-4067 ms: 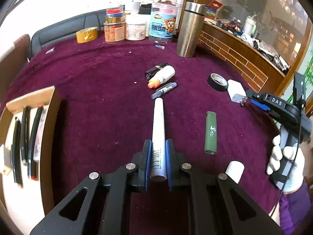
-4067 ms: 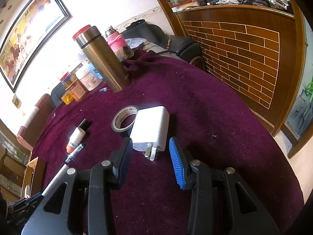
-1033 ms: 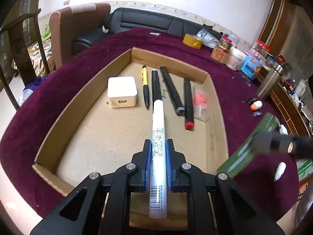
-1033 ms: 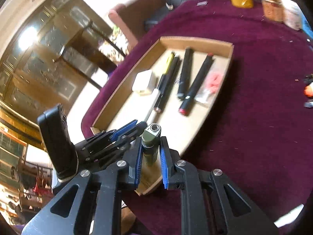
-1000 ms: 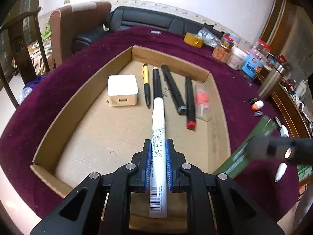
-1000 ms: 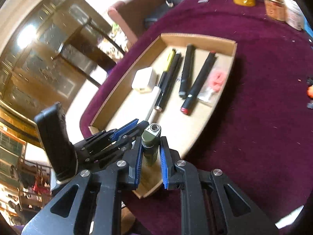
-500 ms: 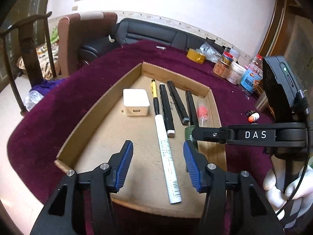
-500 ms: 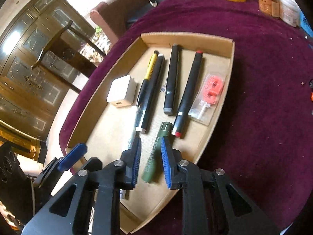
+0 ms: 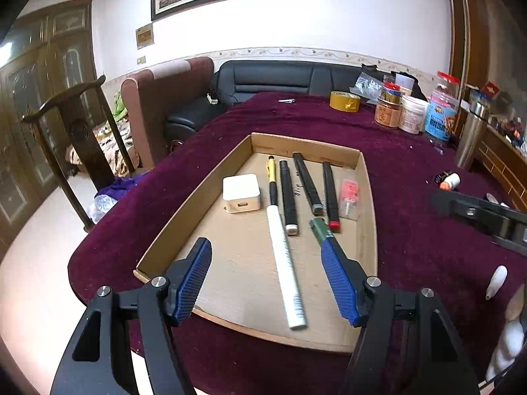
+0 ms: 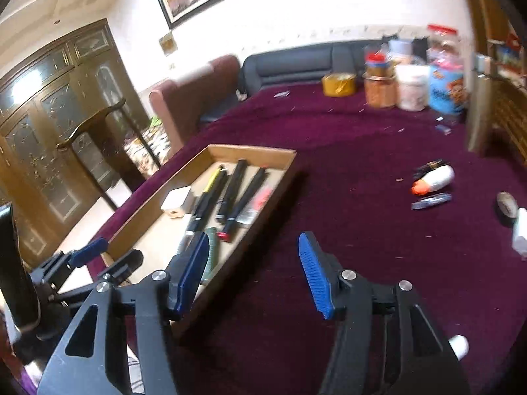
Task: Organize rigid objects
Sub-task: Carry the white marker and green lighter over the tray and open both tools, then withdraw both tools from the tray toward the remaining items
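Observation:
A shallow cardboard tray (image 9: pixel 370 194) lies on the purple table. In it lie a white marker (image 9: pixel 284 263), a green lighter (image 9: pixel 318 227), a white charger cube (image 9: pixel 241 193), a yellow pen (image 9: pixel 271 177), several dark markers and a pink packet (image 9: pixel 349 192). My left gripper (image 9: pixel 266 281) is open and empty above the tray's near end. My right gripper (image 10: pixel 253 273) is open and empty over the table, just right of the tray (image 10: pixel 283 164); the green lighter (image 10: pixel 210 253) shows behind its left finger.
On the cloth to the right lie a white bottle with orange cap (image 10: pixel 433 179), a small blue pen (image 10: pixel 429 201), a black tape roll (image 10: pixel 507 207) and a white cap (image 9: pixel 495 281). Jars (image 9: pixel 411 113), yellow tape (image 9: pixel 344 101) and a steel flask (image 9: pixel 469 138) stand at the back.
Both grippers opened: the left let go of the white marker, the right let go of the green lighter, both now lying in the tray. The right gripper has drawn back to the right.

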The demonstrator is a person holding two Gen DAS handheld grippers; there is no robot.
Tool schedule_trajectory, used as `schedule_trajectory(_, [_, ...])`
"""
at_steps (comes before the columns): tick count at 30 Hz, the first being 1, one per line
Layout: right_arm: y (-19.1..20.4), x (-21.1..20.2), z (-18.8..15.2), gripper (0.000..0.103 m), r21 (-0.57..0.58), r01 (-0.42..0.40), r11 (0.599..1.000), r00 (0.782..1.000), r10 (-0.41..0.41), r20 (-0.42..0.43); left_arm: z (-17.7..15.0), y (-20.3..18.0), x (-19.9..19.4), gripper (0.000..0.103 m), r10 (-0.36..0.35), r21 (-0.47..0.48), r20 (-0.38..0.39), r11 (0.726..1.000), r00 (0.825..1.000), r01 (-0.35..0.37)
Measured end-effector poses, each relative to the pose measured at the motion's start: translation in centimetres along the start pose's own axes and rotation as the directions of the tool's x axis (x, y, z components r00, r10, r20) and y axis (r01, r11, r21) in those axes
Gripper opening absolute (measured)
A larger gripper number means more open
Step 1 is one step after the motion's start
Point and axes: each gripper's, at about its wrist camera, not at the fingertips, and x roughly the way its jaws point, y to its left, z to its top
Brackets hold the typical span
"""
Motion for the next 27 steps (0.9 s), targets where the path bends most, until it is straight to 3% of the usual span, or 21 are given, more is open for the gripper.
schedule_trajectory(10, [-5.8, -3.6, -1.2, 0.056, 0.123, 0.055, 0.991, 0.995, -0.065, 0.081, -0.4, -4.7, -1.3, 0.063, 0.016, 0.117, -0.014, 0.993, 1.0, -0.015])
schedule_trajectory(17, [-8.6, -7.1, -1.9, 0.056, 0.158, 0.102, 0.982, 0.977, -0.129, 0.172, -0.6, -6.9, -1.6, 0.063, 0.021, 0.171, -0.031, 0.985, 0.999, -0.016])
schedule_trajectory(21, [-10.1, -8.7, -2.3, 0.067, 0.183, 0.142, 0.973, 0.96, -0.18, 0.213, -0.8, -7.8, -1.6, 0.063, 0.026, 0.194, -0.035, 0.981, 0.999, -0.019])
schedule_trajectory(27, [-13.5, -9.6, -2.7, 0.068, 0.26, 0.165, 0.951, 0.952, -0.223, 0.21, -1.0, -9.1, -1.4, 0.064, 0.028, 0.226, -0.056, 0.974, 0.998, -0.015])
